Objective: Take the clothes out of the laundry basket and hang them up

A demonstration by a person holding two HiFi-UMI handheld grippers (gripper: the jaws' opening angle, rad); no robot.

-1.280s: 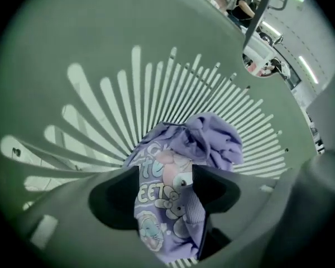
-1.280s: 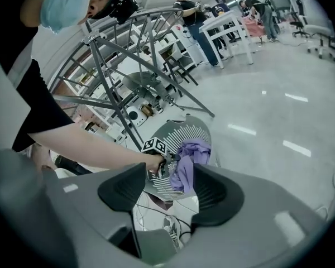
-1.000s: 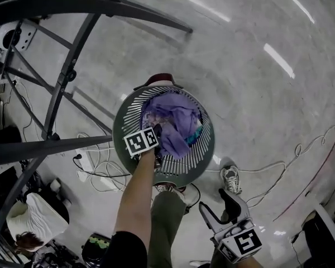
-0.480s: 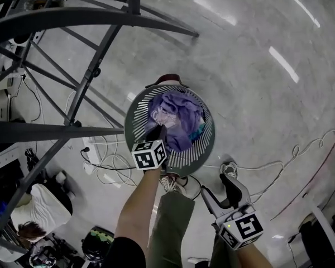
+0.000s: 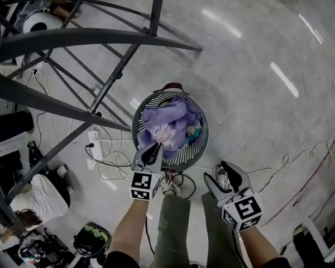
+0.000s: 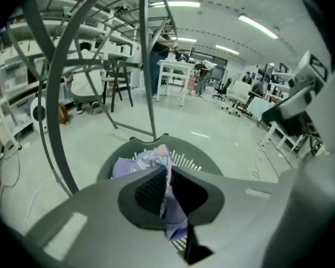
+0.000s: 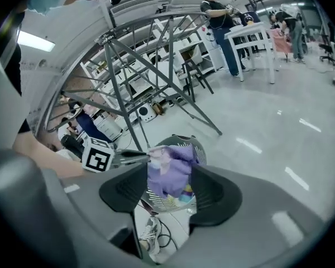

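A round grey laundry basket [image 5: 200, 144] stands on the floor and holds a purple garment [image 5: 170, 121] with other clothes under it. My left gripper [image 5: 155, 148] hangs over the basket's near rim. Its jaws have just been closing with the purple garment between them and are now shut on a fold of it. In the left gripper view that fold [image 6: 168, 197] is pinched in my left gripper [image 6: 166, 186], above the basket [image 6: 209, 162]. My right gripper [image 5: 218, 173] is open and empty, to the right of the basket. Through my right gripper [image 7: 167, 191] I see the lifted garment [image 7: 170, 172].
A tall dark metal drying rack [image 5: 72, 38] spans the upper left beside the basket. Cables and a power strip [image 5: 92, 144] lie on the floor to the left. A shoe [image 5: 168, 183] shows below the basket. A seated person [image 5: 33, 205] is at lower left.
My left gripper has shut on the purple garment and come up out of the basket, pulling a fold with it. The right gripper has risen a little.
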